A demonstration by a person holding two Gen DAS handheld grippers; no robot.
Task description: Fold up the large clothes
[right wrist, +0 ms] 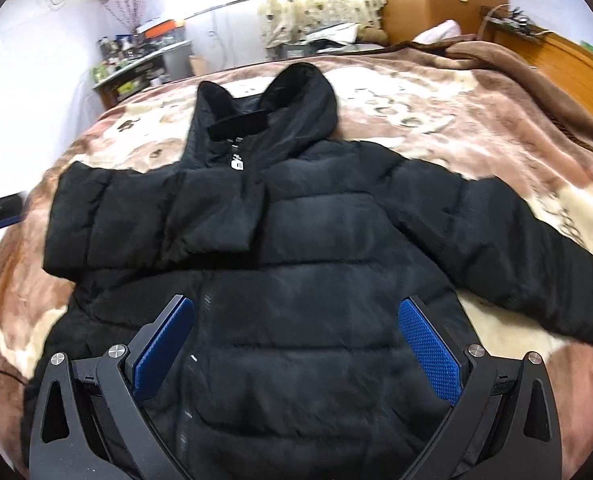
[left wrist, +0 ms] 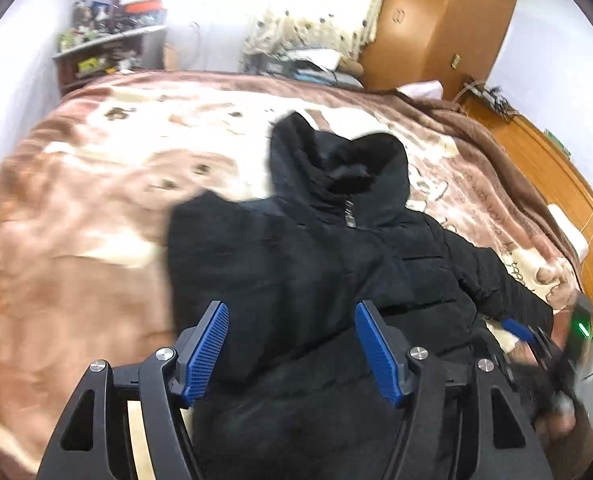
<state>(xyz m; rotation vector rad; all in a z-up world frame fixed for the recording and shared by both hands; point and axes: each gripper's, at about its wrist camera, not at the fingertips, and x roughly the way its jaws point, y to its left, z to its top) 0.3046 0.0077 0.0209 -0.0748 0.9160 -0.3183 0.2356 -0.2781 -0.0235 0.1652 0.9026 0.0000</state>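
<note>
Black quilted jacket (right wrist: 296,240): lies front-up on the blanket (right wrist: 436,112), 1 sleeve (right wrist: 156,216) folded across the chest, the other sleeve (right wrist: 536,248) spread out. Left gripper (left wrist: 292,344) and right gripper (right wrist: 296,344) spread, holding nothing. Step: sleeve folding. Next: right gripper pinches the outstretched cuff.

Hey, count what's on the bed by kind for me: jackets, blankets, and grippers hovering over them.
Black hooded puffer jacket: 1
Brown and cream plush blanket: 1
Black two-finger grippers with blue pads, the left gripper and the right gripper, both open and empty: 2
Total: 4
</note>
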